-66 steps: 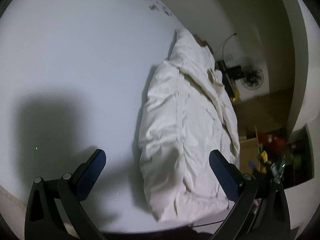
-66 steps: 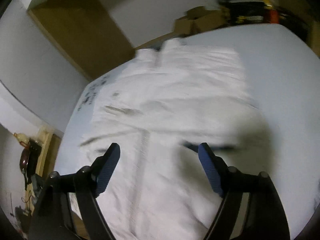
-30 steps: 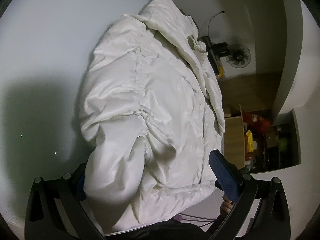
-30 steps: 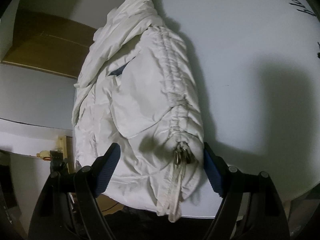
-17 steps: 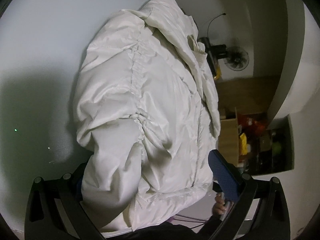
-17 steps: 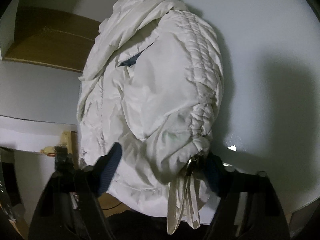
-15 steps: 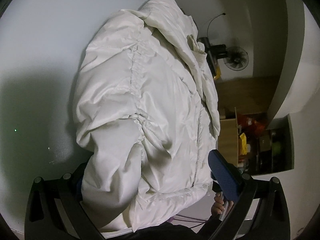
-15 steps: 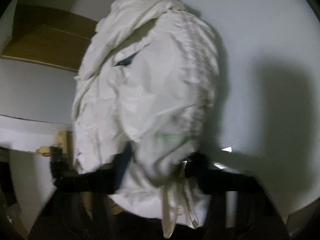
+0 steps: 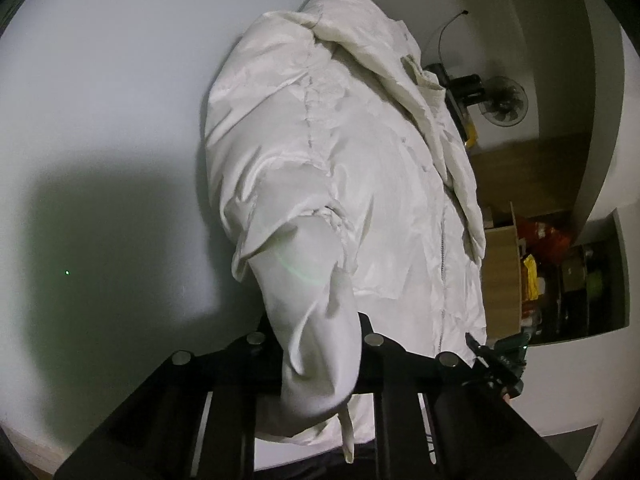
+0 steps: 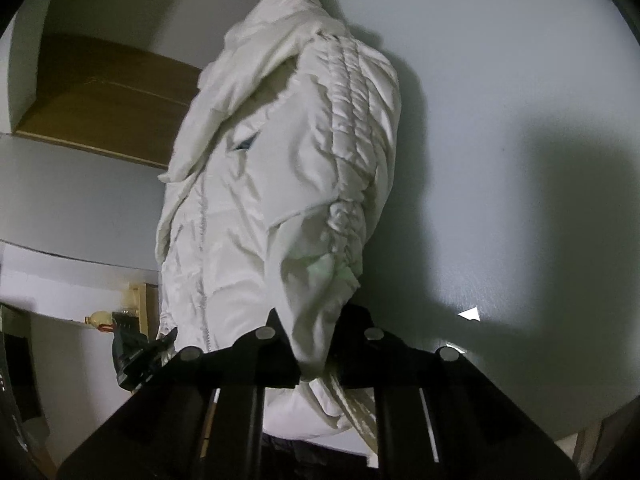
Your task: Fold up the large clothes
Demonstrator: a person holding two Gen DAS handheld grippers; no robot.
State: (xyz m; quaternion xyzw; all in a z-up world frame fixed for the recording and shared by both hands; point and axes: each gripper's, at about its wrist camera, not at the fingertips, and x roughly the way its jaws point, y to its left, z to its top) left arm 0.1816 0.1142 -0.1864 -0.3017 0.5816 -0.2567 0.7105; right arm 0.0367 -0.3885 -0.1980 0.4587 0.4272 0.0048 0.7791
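Both grippers, the left gripper (image 9: 318, 344) and the right gripper (image 10: 316, 340), were clamped on the near hem corners of the white jacket (image 9: 340, 168), whose long axis ran straight away across the table (image 9: 100, 100).

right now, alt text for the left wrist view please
The left tongs are shut on the near end of a white puffer jacket, which lies lengthwise on a pale table. A fan and cluttered shelves sit beyond.

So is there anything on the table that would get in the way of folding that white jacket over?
Nothing visible does. Both jaws already clamp the white jacket near its bottom edge, and the table around it shows only bare surface and shadow.
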